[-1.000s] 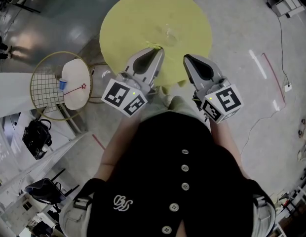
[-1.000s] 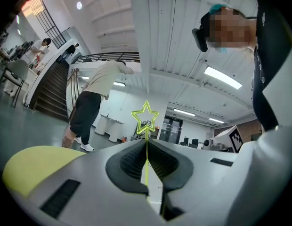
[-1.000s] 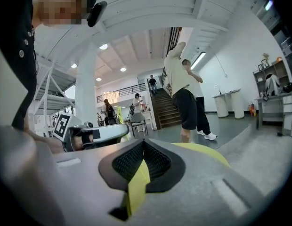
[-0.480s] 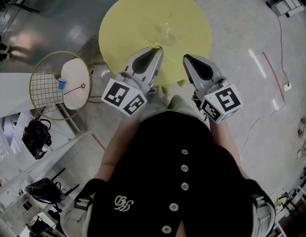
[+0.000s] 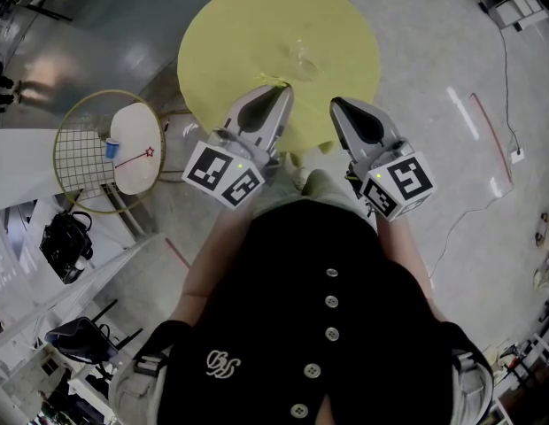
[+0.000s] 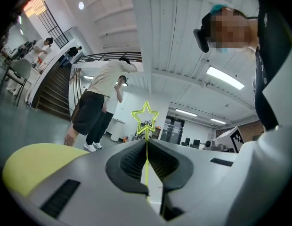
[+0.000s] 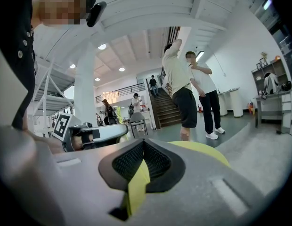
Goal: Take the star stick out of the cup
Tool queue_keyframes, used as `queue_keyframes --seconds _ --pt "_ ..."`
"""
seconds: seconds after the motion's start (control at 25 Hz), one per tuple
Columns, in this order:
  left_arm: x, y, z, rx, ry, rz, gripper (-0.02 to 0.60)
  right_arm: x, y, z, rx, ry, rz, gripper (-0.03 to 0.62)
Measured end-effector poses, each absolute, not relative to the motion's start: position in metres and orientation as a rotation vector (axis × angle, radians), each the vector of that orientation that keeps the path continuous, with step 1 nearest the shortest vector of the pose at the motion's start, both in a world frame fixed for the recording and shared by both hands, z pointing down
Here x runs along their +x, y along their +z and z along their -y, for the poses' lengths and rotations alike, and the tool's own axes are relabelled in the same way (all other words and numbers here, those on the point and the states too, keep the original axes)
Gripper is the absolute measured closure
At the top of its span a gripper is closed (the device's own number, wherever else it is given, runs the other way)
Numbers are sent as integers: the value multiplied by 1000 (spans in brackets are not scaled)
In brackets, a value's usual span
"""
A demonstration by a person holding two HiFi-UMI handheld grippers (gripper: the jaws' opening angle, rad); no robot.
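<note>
- We see the left gripper (image 6: 146, 141) with its jaws closed on the thin yellow star stick (image 6: 145, 119). The wire star outline sticks up above the ribbed black pads (image 6: 132, 161).
- Right gripper (image 7: 143, 143) has its jaws together and holds nothing.
- Clear cup (image 5: 305, 60) stands on the round yellow table (image 5: 230, 34), just ahead of the grippers.
- Two people (image 6: 96, 107) stand beyond.

Both grippers are held side by side in front of the person's torso, pointing forward and well apart. The left gripper (image 5: 279, 93) has its jaws closed on the thin shaft of the star stick (image 6: 145, 120), which stands upright between them. The right gripper (image 5: 339, 105) has its jaws pressed together with nothing gripped. Bare forearms (image 5: 212, 237) run back to the body.
</note>
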State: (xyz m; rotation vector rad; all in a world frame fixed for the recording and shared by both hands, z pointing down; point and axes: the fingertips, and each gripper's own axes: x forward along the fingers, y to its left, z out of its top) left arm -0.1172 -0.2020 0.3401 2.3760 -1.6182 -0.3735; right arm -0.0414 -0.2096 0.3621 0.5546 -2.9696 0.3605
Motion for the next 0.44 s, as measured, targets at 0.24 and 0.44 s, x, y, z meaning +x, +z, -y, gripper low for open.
queue_keyframes --seconds 0.24,0.44 --pt "-116 342 202 2379 -369 1615 565 -39 362 210 563 364 2975 591" --pt "-115 343 204 2367 -366 1627 565 -35 359 213 585 358 2973 591"
